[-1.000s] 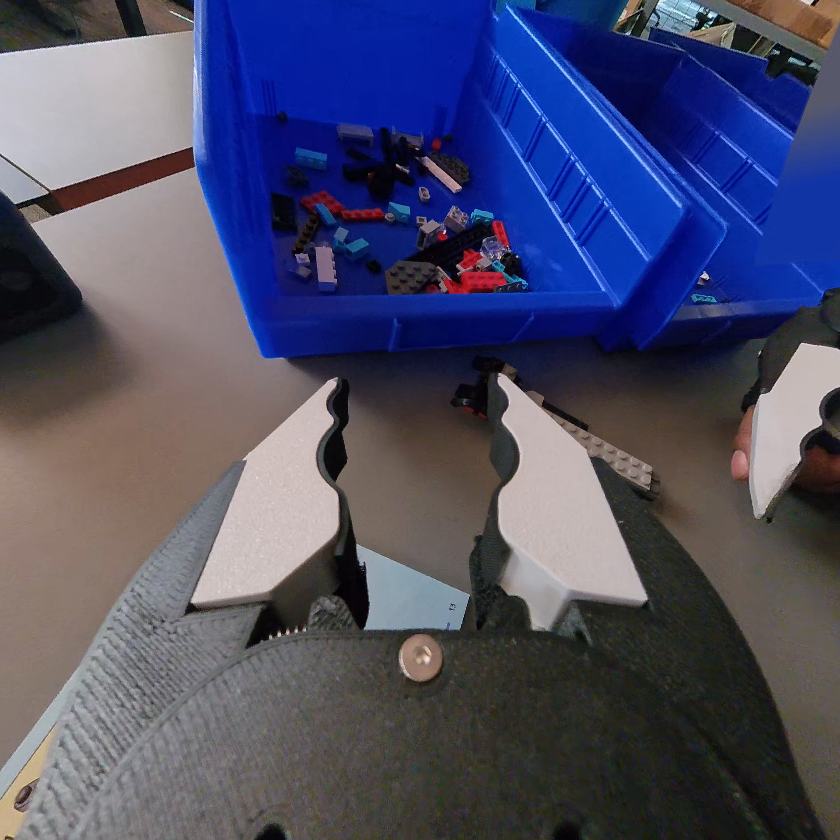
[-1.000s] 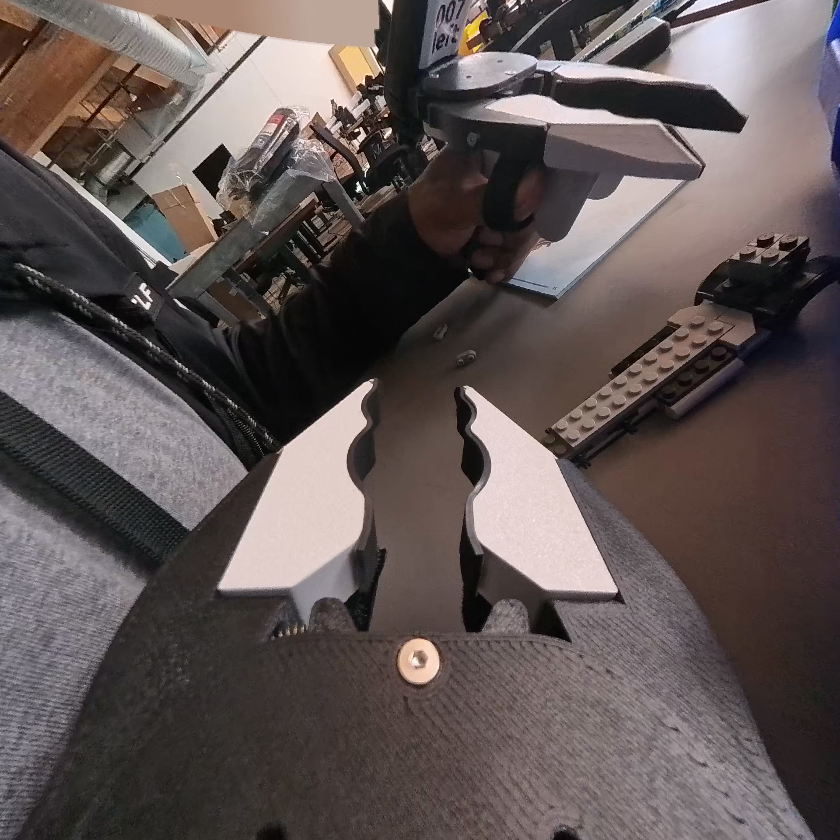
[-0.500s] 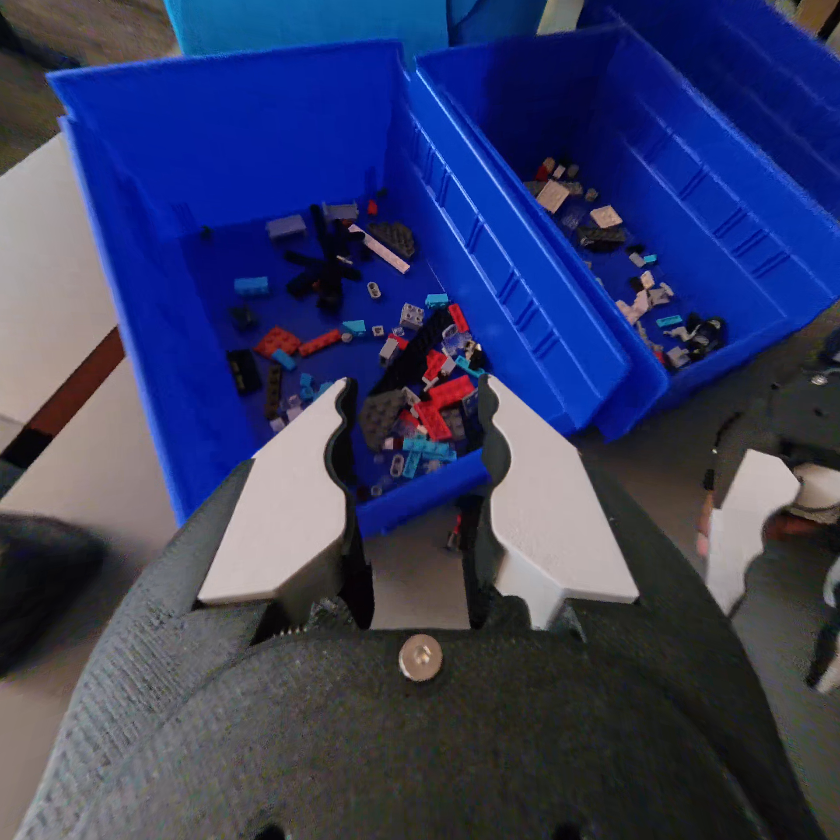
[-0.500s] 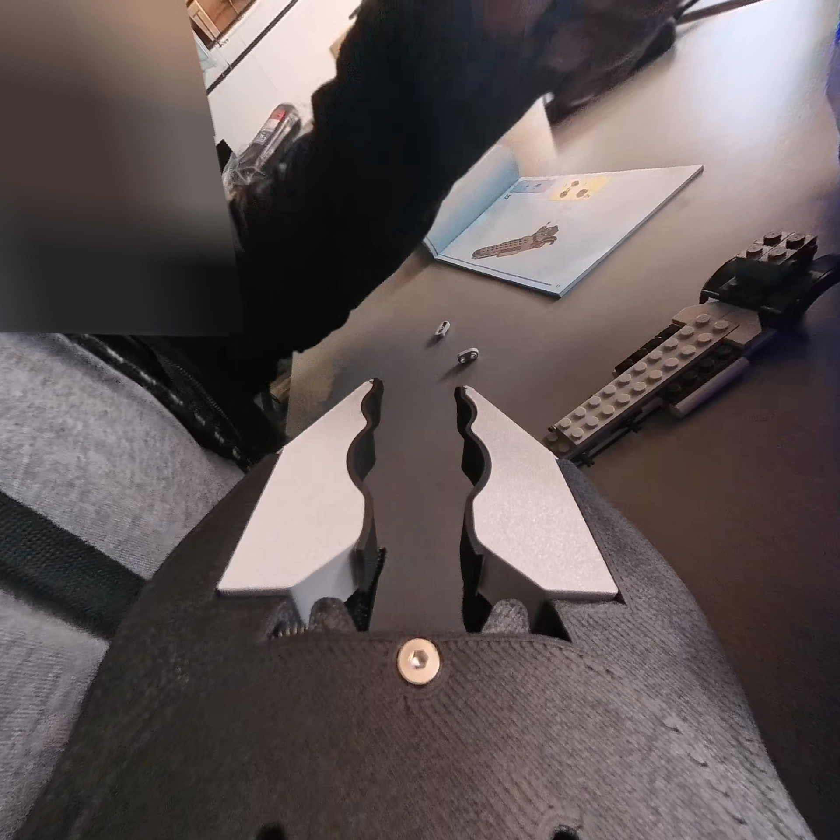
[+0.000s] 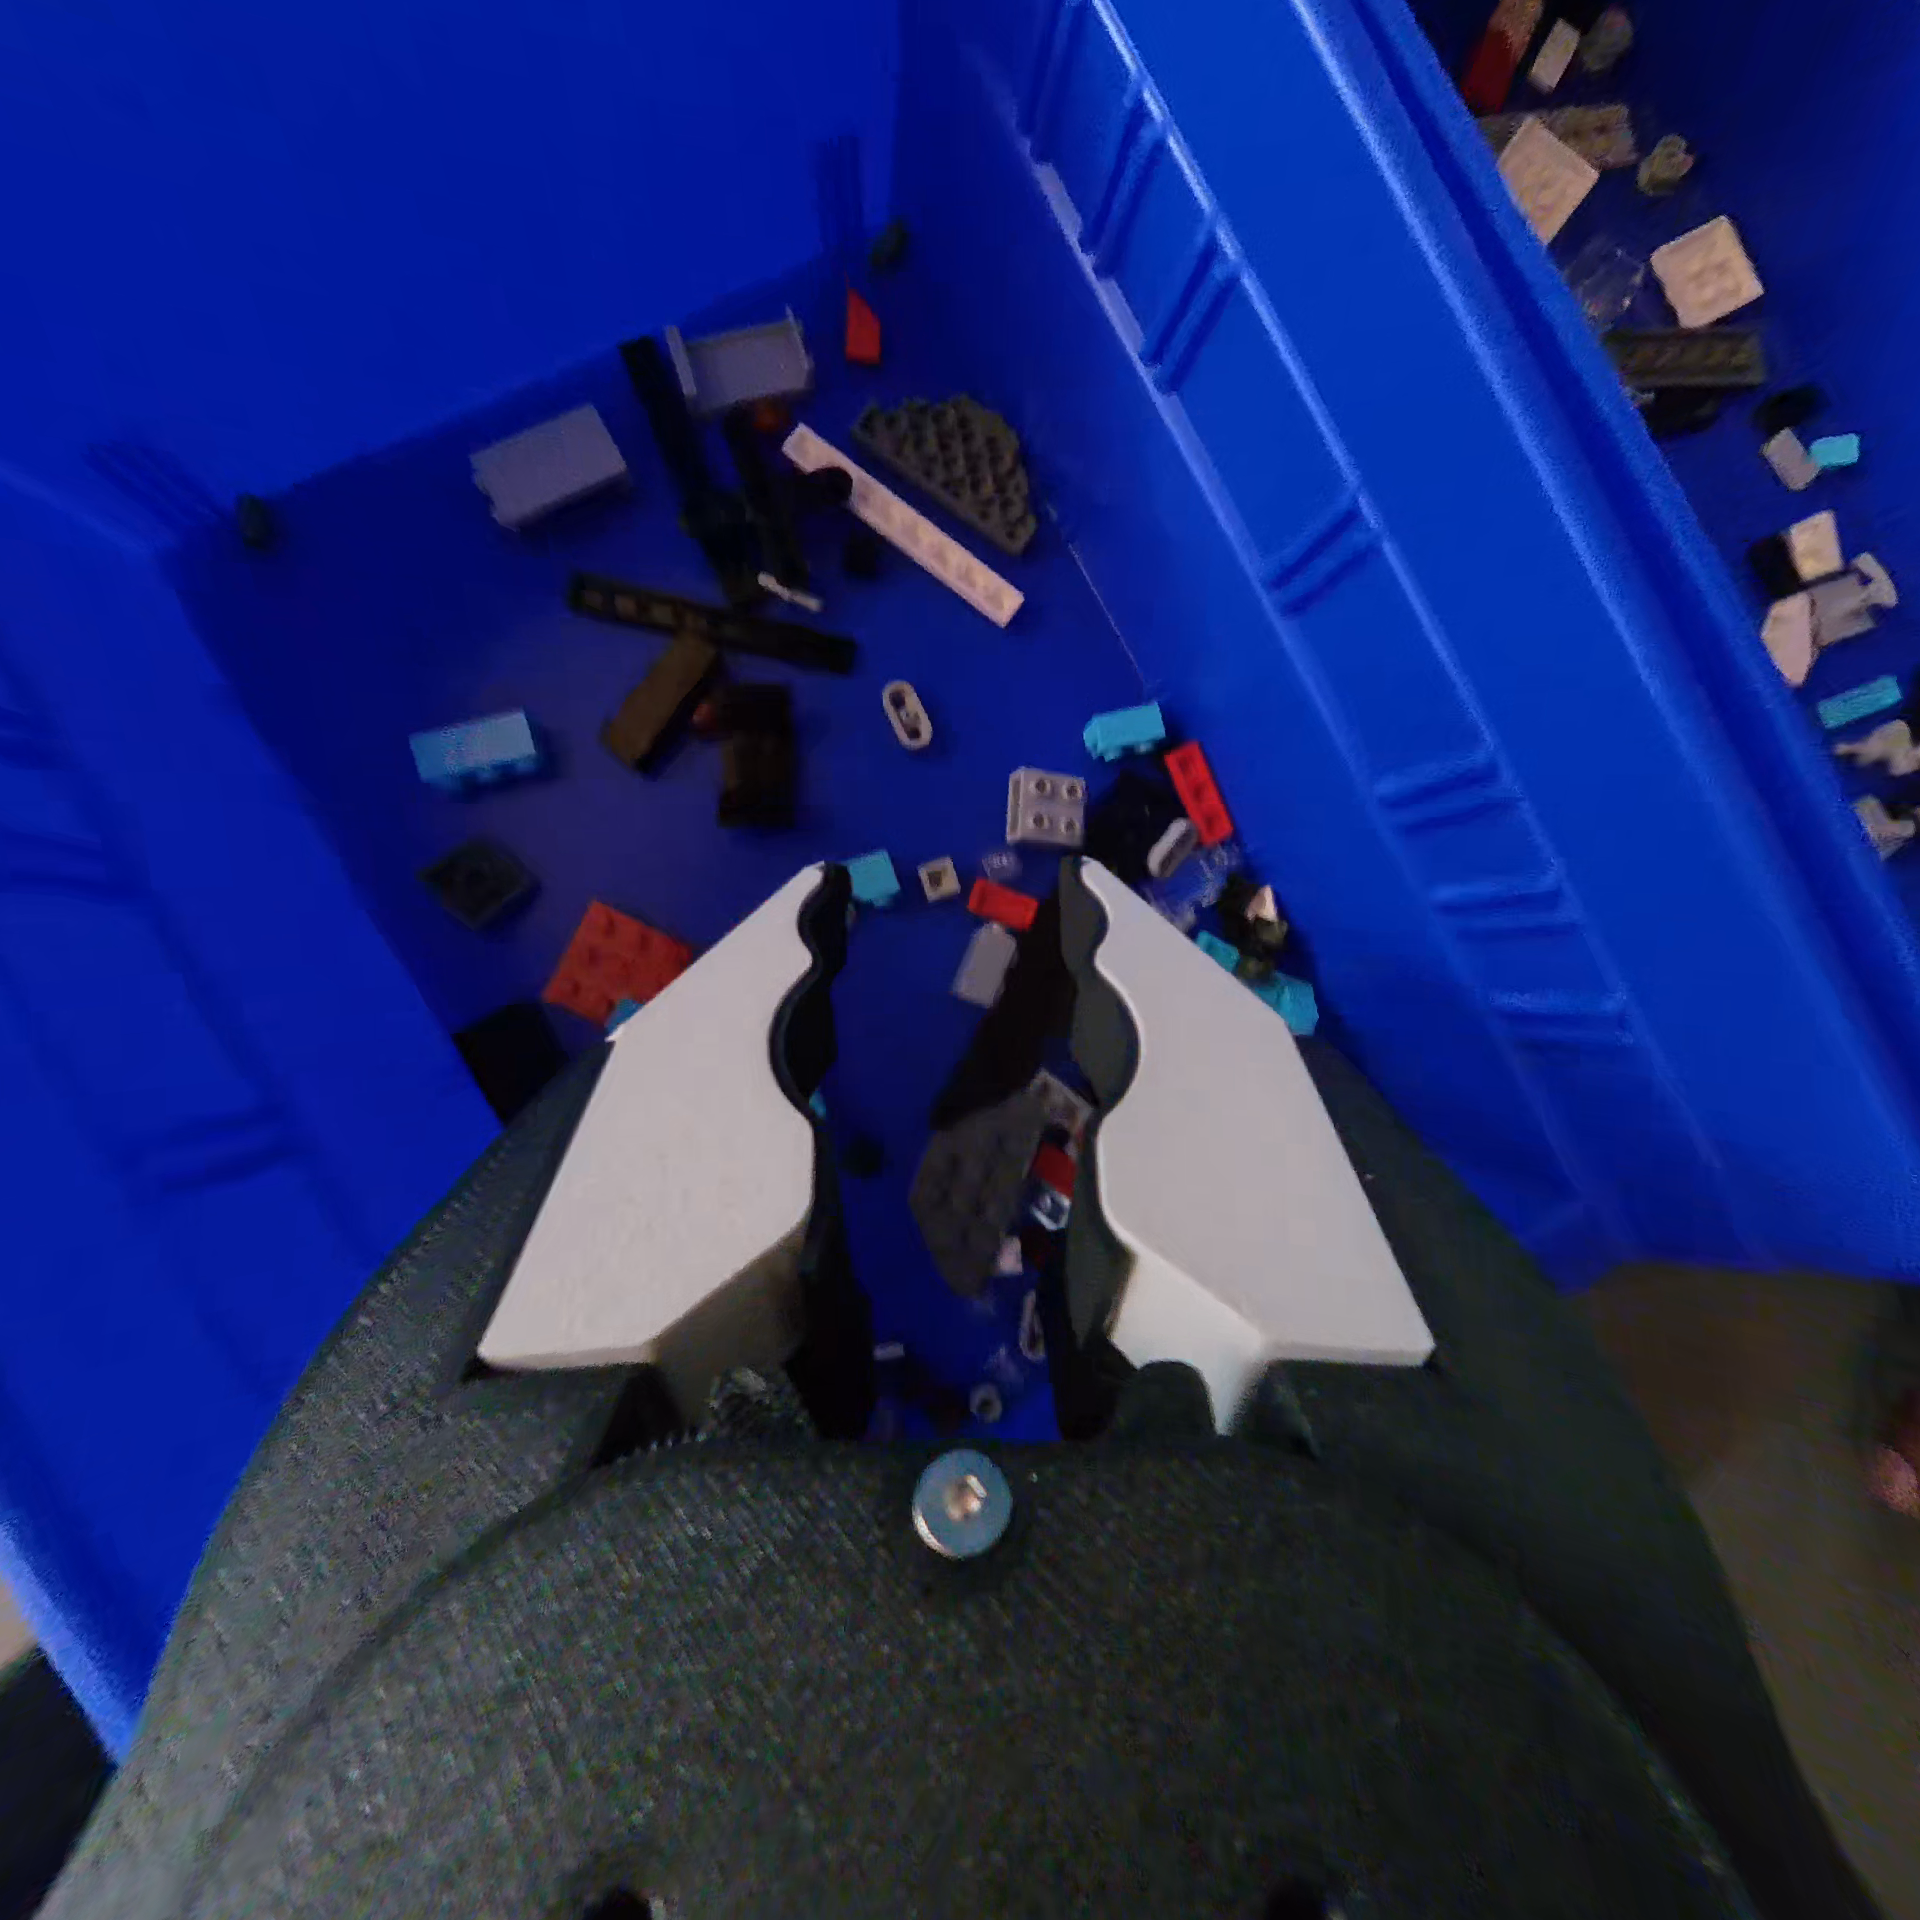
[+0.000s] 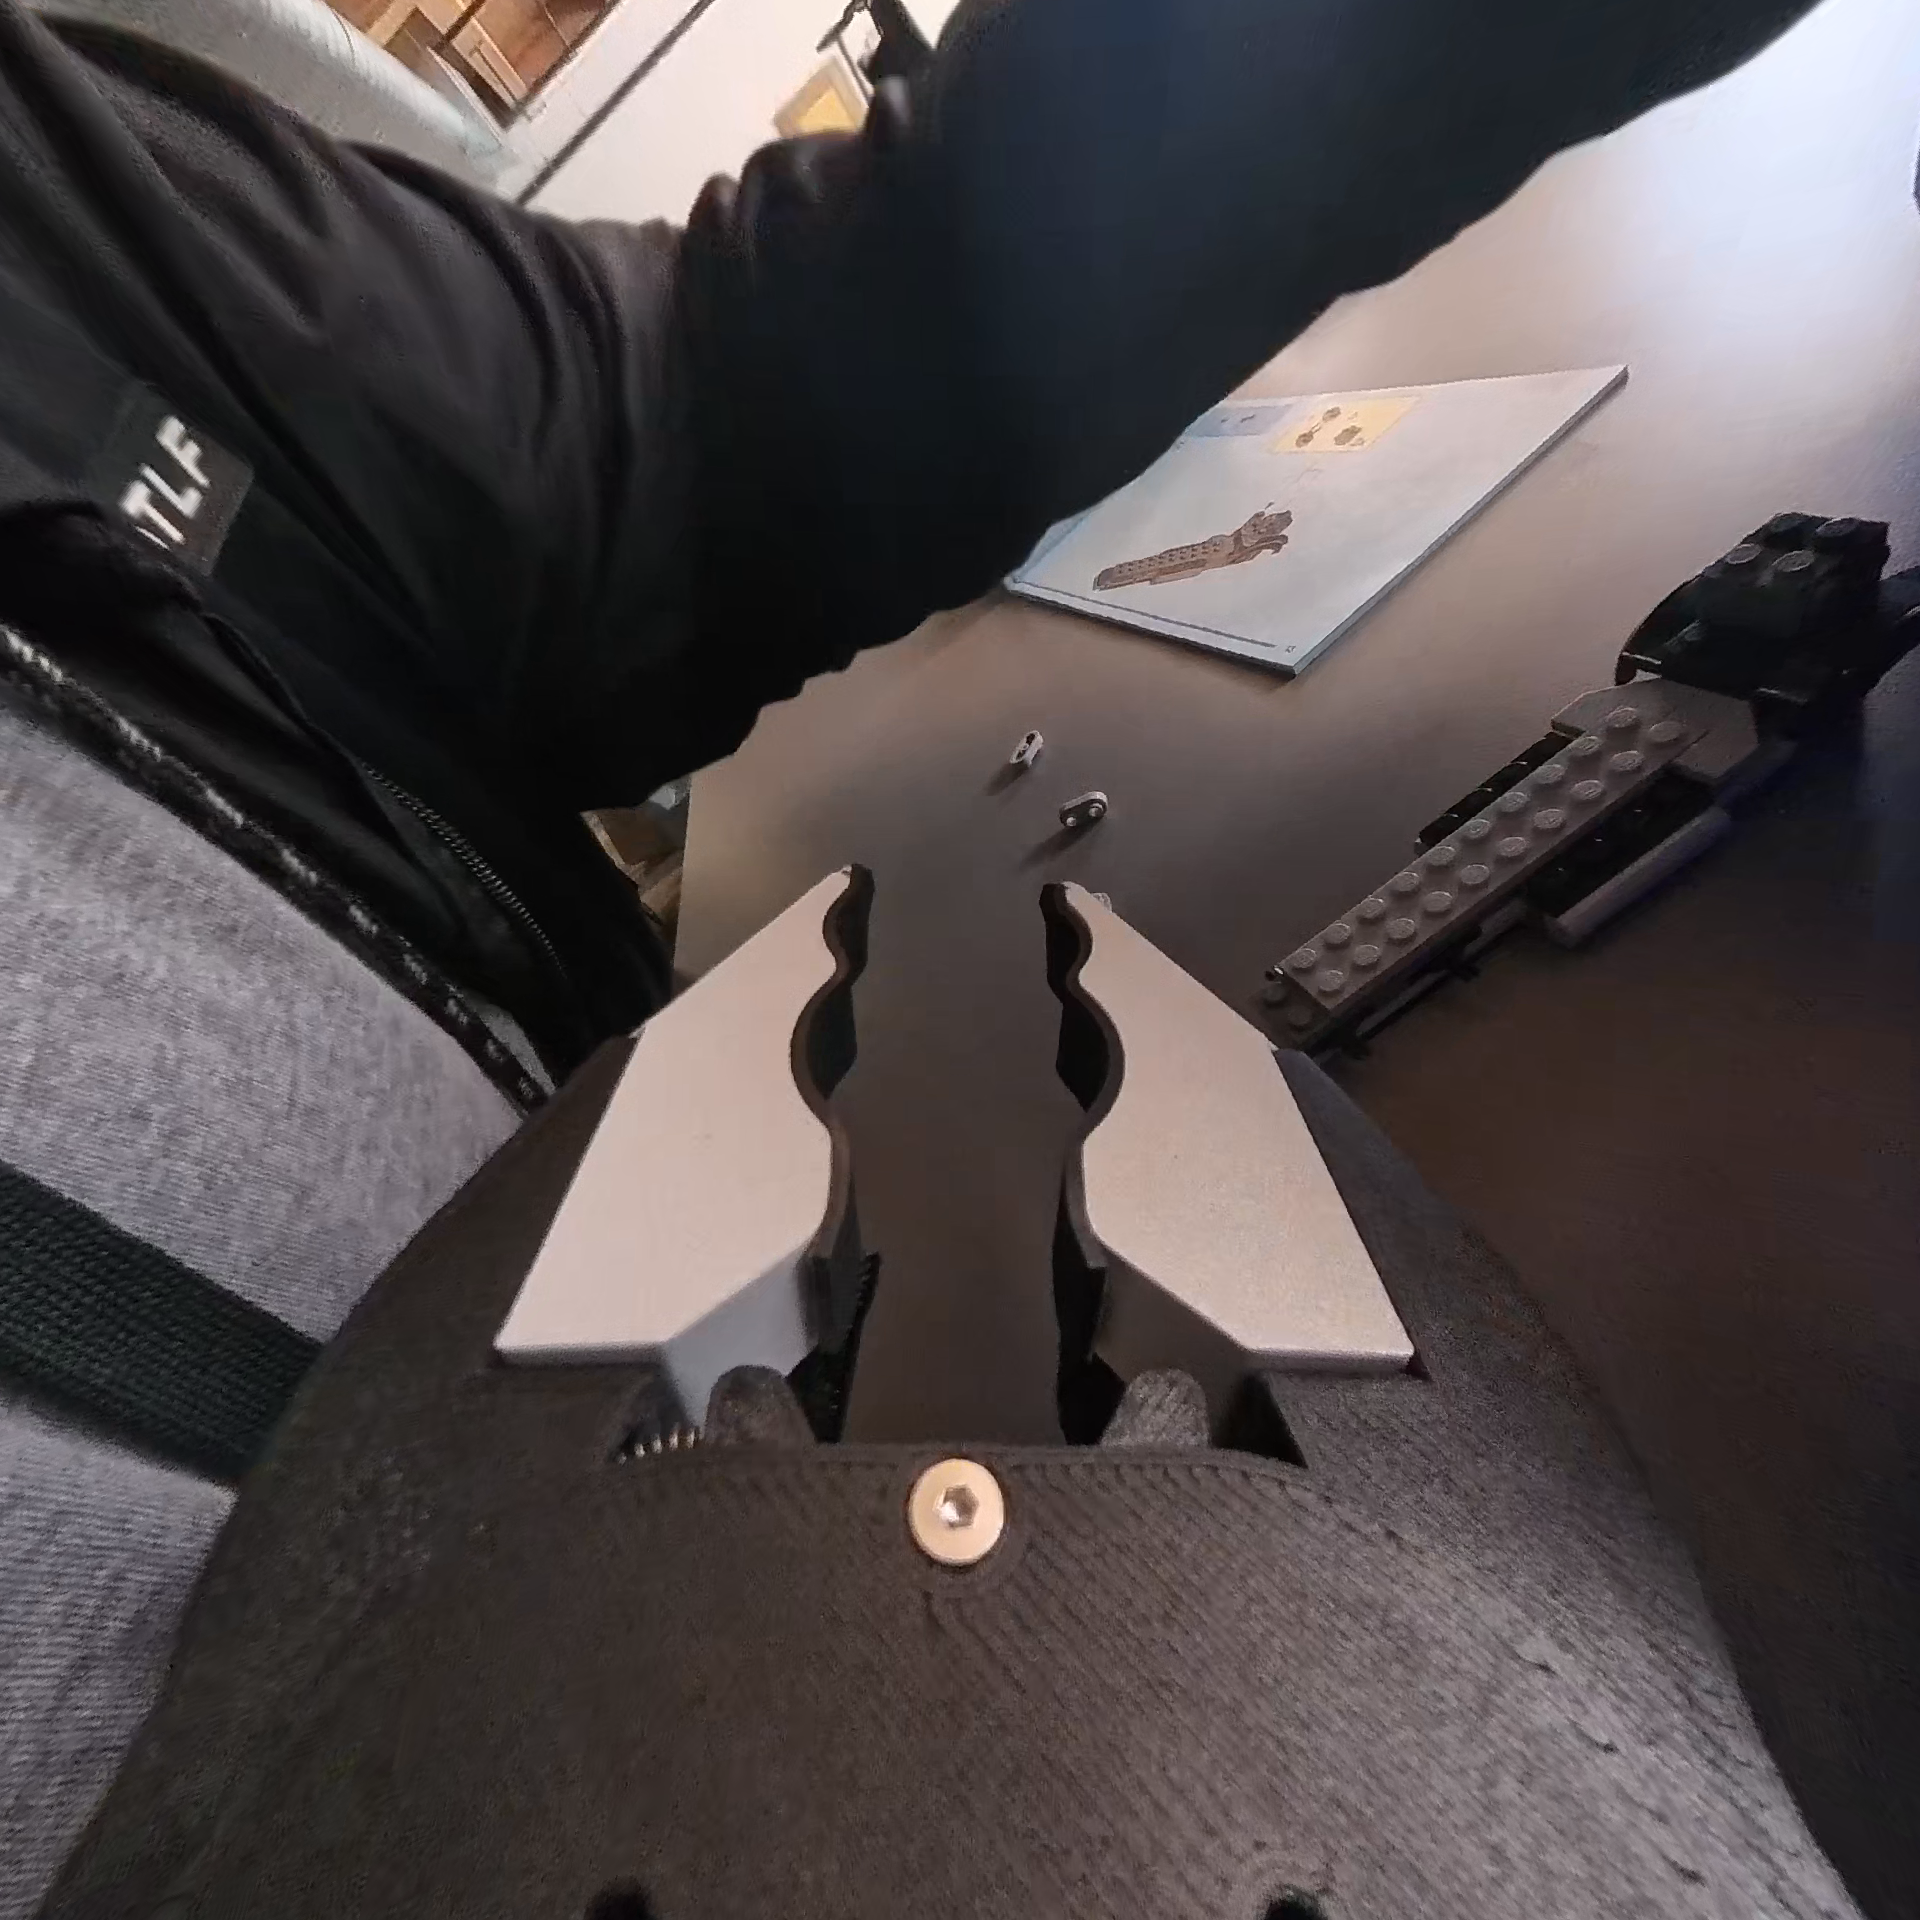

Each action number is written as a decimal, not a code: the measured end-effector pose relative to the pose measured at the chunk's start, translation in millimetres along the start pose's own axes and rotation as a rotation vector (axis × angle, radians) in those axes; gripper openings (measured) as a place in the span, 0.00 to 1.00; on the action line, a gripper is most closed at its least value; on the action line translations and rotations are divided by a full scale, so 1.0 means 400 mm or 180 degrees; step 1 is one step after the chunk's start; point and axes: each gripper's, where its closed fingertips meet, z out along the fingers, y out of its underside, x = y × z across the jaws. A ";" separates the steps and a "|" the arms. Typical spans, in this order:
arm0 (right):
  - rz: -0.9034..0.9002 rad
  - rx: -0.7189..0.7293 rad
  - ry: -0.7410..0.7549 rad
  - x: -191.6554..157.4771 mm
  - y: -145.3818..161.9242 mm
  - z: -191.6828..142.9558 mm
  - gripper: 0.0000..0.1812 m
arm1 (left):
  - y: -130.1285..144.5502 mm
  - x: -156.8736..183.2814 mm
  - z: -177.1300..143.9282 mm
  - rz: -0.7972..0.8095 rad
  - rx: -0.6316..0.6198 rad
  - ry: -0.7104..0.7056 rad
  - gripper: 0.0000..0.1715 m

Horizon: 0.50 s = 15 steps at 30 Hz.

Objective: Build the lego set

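My left gripper [image 5: 951,883] is open and empty, reaching down into a blue bin [image 5: 260,935] that holds several loose lego pieces: red, light blue, grey and black. A small red piece [image 5: 1003,902] and a grey piece [image 5: 984,963] lie between its fingertips, below them. A dark grey wedge plate [image 5: 982,1174] lies lower between the fingers. My right gripper [image 6: 956,894] is open and empty, low over the dark table. The part-built grey and black lego model [image 6: 1558,821] lies to its right. Two small grey pieces [image 6: 1081,808] lie just ahead of it.
A second blue bin [image 5: 1558,436] with more pieces stands right of the first. The instruction booklet [image 6: 1340,520] lies open on the table beyond the small pieces. A person's black sleeve [image 6: 831,364] crosses above the right gripper; a grey garment is at left. The tips of one gripper are about 30 centimetres away from the tips of the other.
My left gripper has moved forward from the table and down into the left bin. The person's arm now stretches across the right wrist view. My right gripper has stayed in place.
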 end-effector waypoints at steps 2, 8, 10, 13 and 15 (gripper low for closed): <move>-0.0009 -0.0003 0.0002 -0.001 0.001 0.000 0.19 | -0.024 -0.010 0.025 -0.0007 -0.0054 0.0004 0.23; 0.0016 0.0025 -0.0013 -0.001 -0.002 -0.004 0.19 | -0.043 -0.027 0.100 -0.0034 -0.0318 -0.0073 0.21; 0.0012 0.0026 -0.0017 -0.002 -0.002 -0.004 0.19 | -0.038 -0.029 0.117 0.0020 -0.0387 -0.0118 0.20; 0.0014 0.0031 -0.0022 -0.002 -0.002 -0.005 0.19 | -0.030 -0.035 0.132 0.0092 -0.0433 -0.0193 0.13; 0.0012 0.0033 -0.0023 -0.003 -0.002 -0.006 0.19 | -0.031 -0.046 0.132 0.0151 -0.0411 -0.0291 0.07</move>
